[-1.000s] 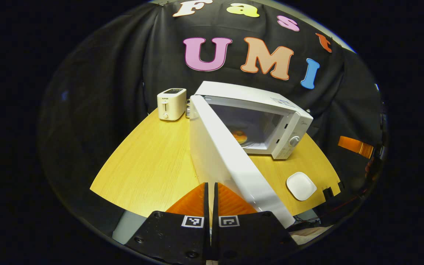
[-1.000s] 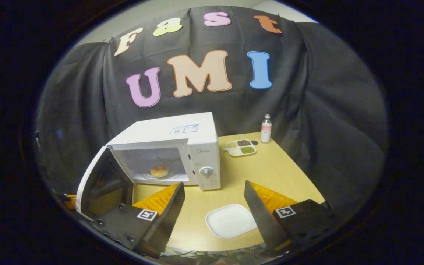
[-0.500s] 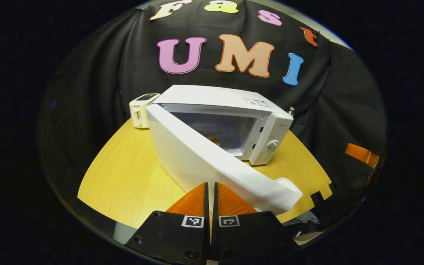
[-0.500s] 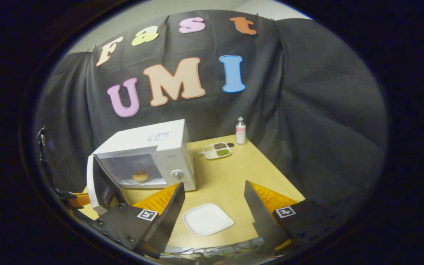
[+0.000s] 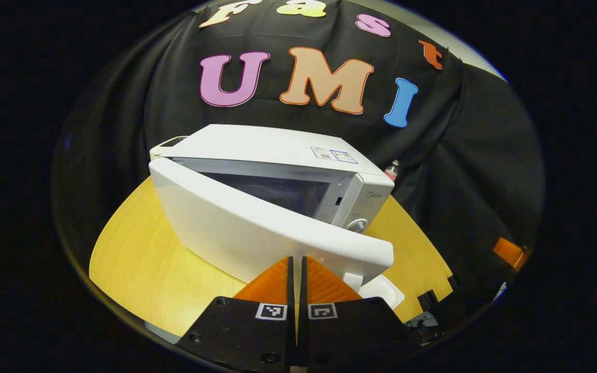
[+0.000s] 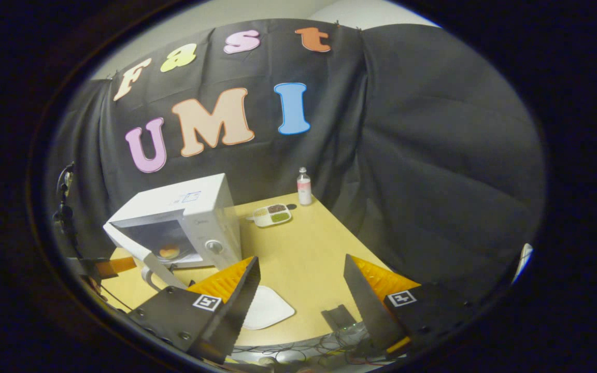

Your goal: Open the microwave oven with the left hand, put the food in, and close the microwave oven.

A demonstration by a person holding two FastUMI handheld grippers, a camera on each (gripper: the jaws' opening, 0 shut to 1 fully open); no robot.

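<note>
Microwave oven (image 5: 298,171): white box on the wooden table (image 5: 138,264), long axis running left to right across the left gripper view, front facing the left gripper. In the right gripper view (image 6: 189,217) it stands ahead and to the left of the right gripper.
Door (image 5: 257,233): hinged at the oven's left edge, partly open, its free end angled out toward the left gripper; free end lies just ahead and right of that gripper's fingertips.
Food (image 6: 169,252): round, orange-brown item inside the oven cavity, seen through the gap in the right gripper view.
Writing: small brand mark on the oven's control panel (image 5: 368,199) above the dial (image 5: 356,225), too small to read; a sticker (image 5: 333,154) on the oven top, text illegible.
Left gripper (image 5: 297,269): fingers together with only a thin slit between them, nothing held; pointed at the outer face of the door, tips just beside it, contact cannot be told.
Right gripper (image 6: 301,280): fingers spread wide, nothing between them; held low over the near table edge, well apart from the oven.
White plate (image 6: 267,308): flat on the table, just beside the right gripper's left finger; also seen below the door's free end (image 5: 384,290).
Divided tray (image 6: 271,215): compartments with dark and green contents, beyond the right gripper, right of the oven.
Bottle (image 6: 304,186): upright, just behind the tray.
Toaster (image 5: 166,145): partly hidden behind the oven's left corner.
</note>
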